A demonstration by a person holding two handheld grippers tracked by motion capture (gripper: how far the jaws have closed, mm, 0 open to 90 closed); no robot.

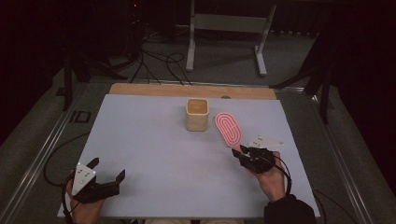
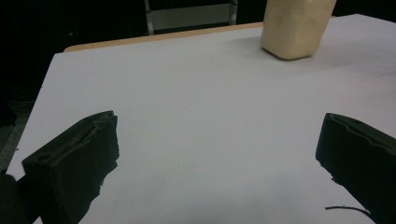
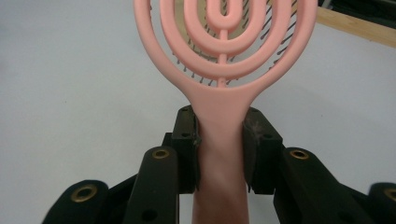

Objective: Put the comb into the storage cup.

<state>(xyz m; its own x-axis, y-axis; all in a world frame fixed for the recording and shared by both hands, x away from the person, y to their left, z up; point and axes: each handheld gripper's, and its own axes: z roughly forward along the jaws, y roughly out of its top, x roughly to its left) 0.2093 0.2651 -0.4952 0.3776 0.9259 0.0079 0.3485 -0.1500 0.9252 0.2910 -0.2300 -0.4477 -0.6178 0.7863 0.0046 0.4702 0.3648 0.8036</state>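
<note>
While the left gripper [image 1: 108, 171] hovers low at the near left corner of the table [image 1: 154, 144], its jaws are spread wide with bare white surface between them. Near the right edge, the right gripper [image 3: 220, 140] pinches the handle of a pink hairbrush [image 1: 228, 128], jaws pressed against both sides. Its oval head of looped ribs extends away toward the far edge. Just left of the head stands a cream cup [image 1: 197, 114], upright.

Pink brush [image 3: 224, 70] head cut off at top edge; beige cup [image 2: 296, 28] top likewise.
</note>
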